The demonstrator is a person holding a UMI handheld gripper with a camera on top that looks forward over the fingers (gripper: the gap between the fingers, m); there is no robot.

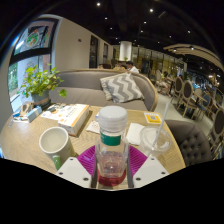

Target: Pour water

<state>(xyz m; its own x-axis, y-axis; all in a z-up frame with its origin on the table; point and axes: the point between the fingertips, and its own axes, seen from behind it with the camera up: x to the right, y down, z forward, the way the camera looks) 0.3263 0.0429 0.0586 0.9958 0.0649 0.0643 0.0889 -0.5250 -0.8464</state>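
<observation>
A clear plastic bottle (112, 150) with a white cap, a green label band and reddish liquid at its base stands upright between my fingers. Both pink pads (84, 158) press on its sides, so my gripper (111, 170) is shut on it. A white and green paper cup (54, 144) stands on the wooden table (25, 135) just left of the bottle. To the right of the bottle stands a clear glass (157, 140). The bottle's lower part is partly hidden by the gripper body.
A potted green plant (40, 85) stands at the table's far left, with a book or magazine (67, 116) beside it. A yellow-topped small box (152, 118) lies far right. Beyond the table is a grey sofa (90, 88) with a zigzag cushion (122, 88).
</observation>
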